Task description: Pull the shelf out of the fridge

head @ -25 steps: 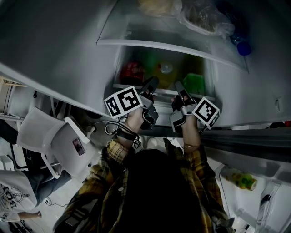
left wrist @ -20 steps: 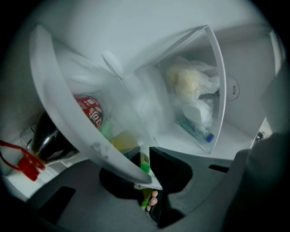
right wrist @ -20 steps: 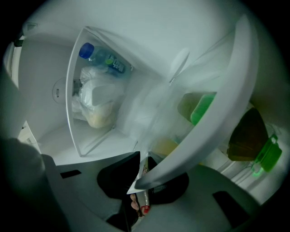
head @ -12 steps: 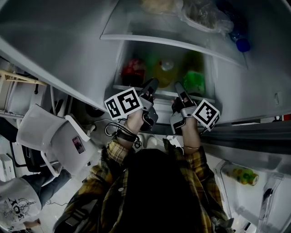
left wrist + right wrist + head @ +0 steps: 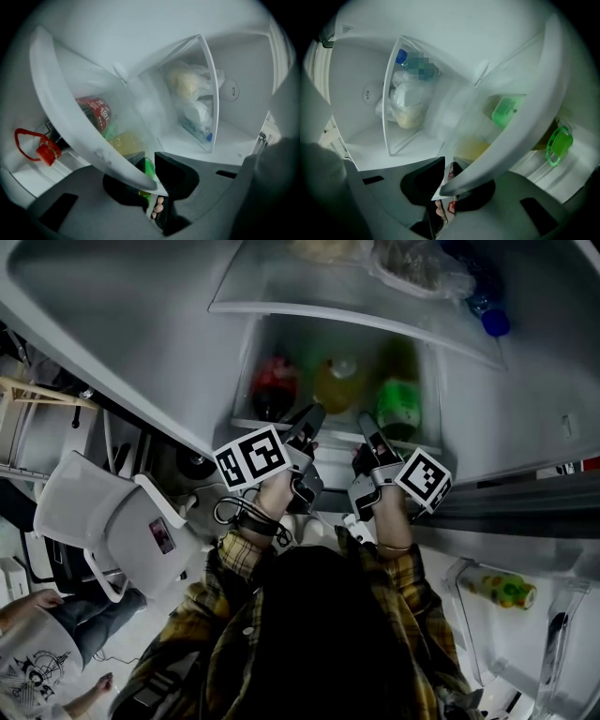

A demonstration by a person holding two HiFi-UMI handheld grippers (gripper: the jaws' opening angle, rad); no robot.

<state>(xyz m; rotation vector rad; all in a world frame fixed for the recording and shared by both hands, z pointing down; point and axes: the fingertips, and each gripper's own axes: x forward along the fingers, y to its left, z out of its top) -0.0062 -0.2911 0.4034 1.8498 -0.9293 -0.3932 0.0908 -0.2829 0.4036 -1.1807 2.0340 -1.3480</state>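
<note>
The fridge shelf [image 5: 337,435] is a glass pane with a white front rim, and both grippers hold that rim. My left gripper [image 5: 310,418] is shut on the rim's left part. In the left gripper view the shelf [image 5: 70,117] runs slanting down into the left gripper [image 5: 153,187]. My right gripper [image 5: 367,424] is shut on the rim's right part. In the right gripper view the shelf [image 5: 525,136] ends between the jaws of the right gripper [image 5: 445,187]. Below the pane stand a red-labelled bottle [image 5: 272,385], a yellow bottle [image 5: 339,382] and a green bottle [image 5: 401,404].
A higher glass shelf [image 5: 281,307] carries plastic bags [image 5: 412,268] and a blue-capped bottle [image 5: 495,322]. The open fridge door at right holds a bottle [image 5: 497,589]. A white chair [image 5: 103,521] stands at left, and another person [image 5: 37,652] is at lower left.
Both grippers have drawn a little toward me with the shelf's rim in them. The three bottles show more plainly under the upper shelf. The person at lower left has shifted.
</note>
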